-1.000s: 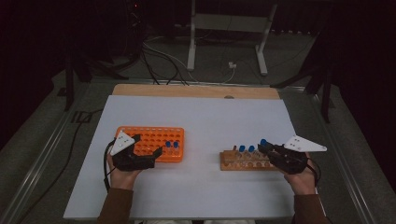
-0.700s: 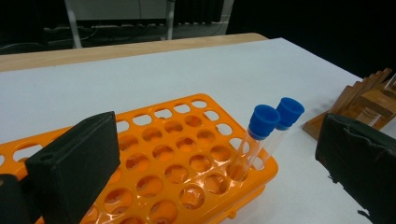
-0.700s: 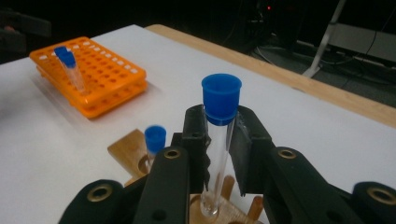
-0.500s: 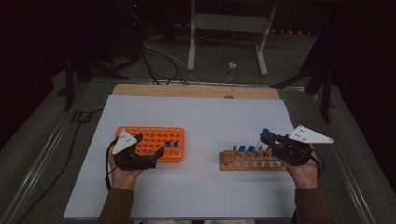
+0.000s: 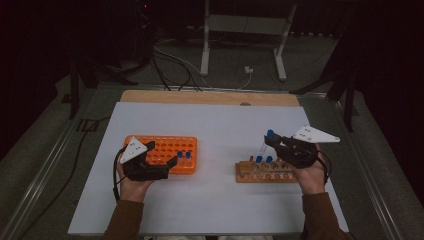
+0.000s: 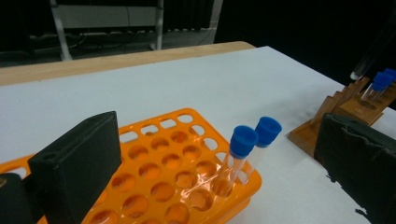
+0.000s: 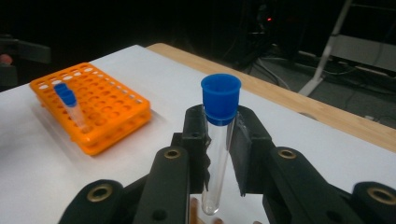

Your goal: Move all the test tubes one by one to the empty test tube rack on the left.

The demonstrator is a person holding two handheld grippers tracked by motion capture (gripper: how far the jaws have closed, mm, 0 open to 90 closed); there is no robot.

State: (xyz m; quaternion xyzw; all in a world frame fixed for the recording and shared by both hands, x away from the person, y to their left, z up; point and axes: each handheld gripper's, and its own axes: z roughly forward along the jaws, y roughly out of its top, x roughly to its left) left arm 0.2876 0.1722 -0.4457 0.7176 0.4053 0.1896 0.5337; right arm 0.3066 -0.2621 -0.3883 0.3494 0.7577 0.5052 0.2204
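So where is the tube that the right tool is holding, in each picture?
High view: the held tube is right of middle, above the wooden rack.
Left gripper view: top right corner, only its dark lower end.
Right gripper view: dead centre, upright between the jaws.
Shared landmark: the orange rack.

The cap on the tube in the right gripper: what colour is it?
Blue. The cap tops a clear tube, clearest in the right gripper view.

Bare table (image 5: 220, 130) btwn orange rack (image 5: 165, 152) & wooden rack (image 5: 265, 172).
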